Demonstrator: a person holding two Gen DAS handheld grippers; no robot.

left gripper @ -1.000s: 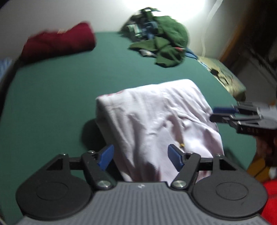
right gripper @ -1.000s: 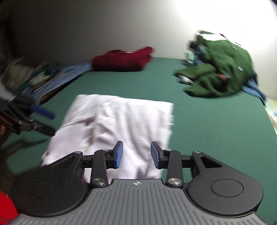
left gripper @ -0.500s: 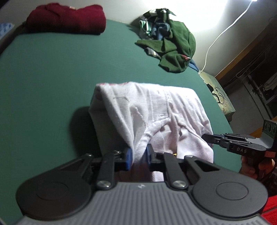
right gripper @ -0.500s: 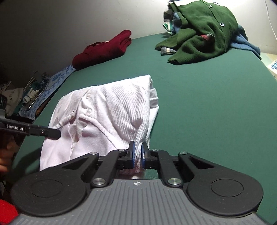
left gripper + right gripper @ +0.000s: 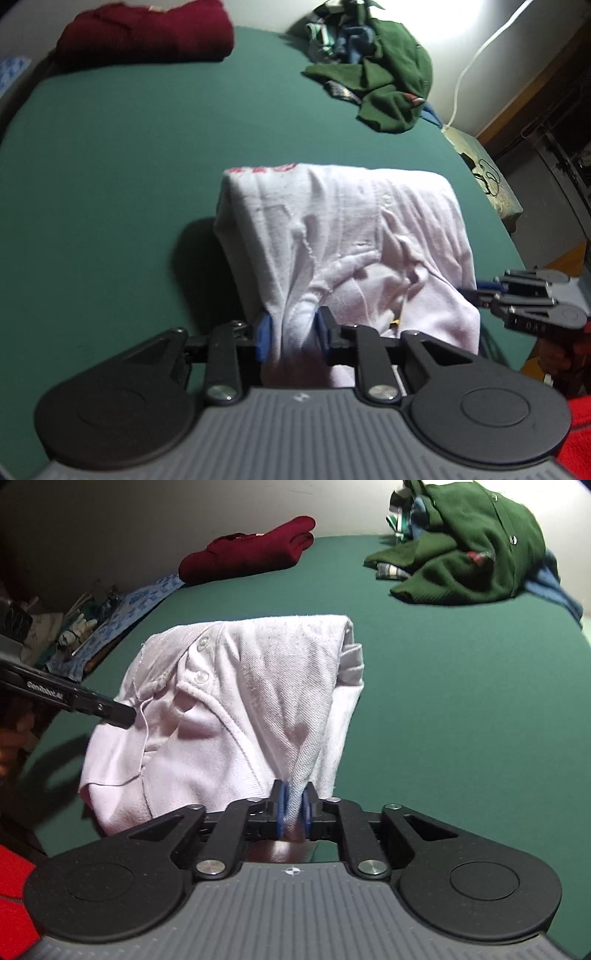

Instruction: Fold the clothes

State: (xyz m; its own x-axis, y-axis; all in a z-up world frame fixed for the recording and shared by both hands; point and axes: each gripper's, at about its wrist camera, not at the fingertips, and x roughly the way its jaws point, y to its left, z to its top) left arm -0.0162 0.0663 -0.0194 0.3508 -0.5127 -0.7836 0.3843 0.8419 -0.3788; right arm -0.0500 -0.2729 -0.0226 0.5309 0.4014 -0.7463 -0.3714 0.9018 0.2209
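A white shirt (image 5: 351, 229) lies folded on the green table (image 5: 110, 166), its near edge drawn up in a tent. My left gripper (image 5: 294, 332) has a thick bunch of that edge filling the gap between its blue pads, and its jaws are opening. In the right wrist view the shirt (image 5: 240, 686) shows a buttoned placket. My right gripper (image 5: 294, 808) pinches a narrow fold of the near right corner, and its jaws are opening too. Each gripper shows in the other's view: the right gripper (image 5: 480, 291) at the shirt's right side, the left gripper (image 5: 125, 714) at its left.
A folded maroon garment (image 5: 147, 33) lies at the table's far left. A loose pile of green and blue clothes (image 5: 388, 81) sits at the far right. A blue patterned cloth and clutter (image 5: 122, 613) line the left edge. A white cable (image 5: 469, 66) hangs by the wall.
A second ago both grippers stood open over the shirt's near edge. Both then closed on it and drew it up. Since half a second ago the left jaws have widened.
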